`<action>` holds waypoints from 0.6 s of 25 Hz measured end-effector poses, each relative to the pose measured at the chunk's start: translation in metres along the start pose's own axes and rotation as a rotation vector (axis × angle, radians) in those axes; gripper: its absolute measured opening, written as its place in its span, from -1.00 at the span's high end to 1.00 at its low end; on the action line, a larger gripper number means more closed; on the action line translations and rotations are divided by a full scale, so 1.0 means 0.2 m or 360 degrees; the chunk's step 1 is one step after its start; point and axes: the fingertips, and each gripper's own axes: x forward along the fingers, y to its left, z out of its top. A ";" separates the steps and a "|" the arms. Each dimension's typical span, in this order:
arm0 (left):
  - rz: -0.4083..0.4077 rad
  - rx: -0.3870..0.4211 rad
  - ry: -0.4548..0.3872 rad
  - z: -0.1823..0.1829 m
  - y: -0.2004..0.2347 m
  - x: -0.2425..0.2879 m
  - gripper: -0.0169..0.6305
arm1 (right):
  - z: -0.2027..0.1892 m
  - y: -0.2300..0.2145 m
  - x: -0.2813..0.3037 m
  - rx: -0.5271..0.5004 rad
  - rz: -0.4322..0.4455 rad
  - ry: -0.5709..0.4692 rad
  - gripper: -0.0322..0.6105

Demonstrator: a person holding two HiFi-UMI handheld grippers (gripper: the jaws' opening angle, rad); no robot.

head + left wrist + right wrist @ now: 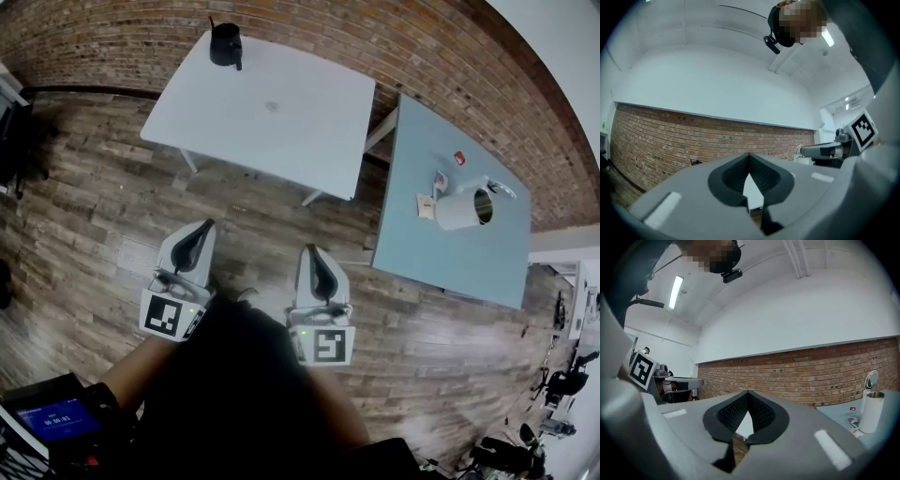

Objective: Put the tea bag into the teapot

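Black kettle [225,45], white table [300,131], white teapot [457,211], pale blue table [441,253], red-brown brick wall [394,47].

Tea bag [440,178] beside open white teapot [457,212]

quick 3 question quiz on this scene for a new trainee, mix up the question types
1. True or false: the left gripper and the right gripper are both shut, with nothing between their jaws.
2. The white pot stands on: A) the wood floor B) the blue-grey table C) a chair.
3. Fill in: the black pot stands on the ____ table.

Key: 1 true; 2 B; 3 white, meaning the white table.
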 end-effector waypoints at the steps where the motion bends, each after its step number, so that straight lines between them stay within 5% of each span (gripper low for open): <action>1: 0.0008 0.0002 0.0000 0.00 0.01 0.00 0.95 | -0.01 0.00 0.00 0.0012 -0.0002 0.0012 0.89; 15: -0.0002 -0.0040 -0.0062 -0.02 0.15 0.30 0.95 | 0.01 -0.15 0.28 -0.0055 -0.0071 -0.0020 0.89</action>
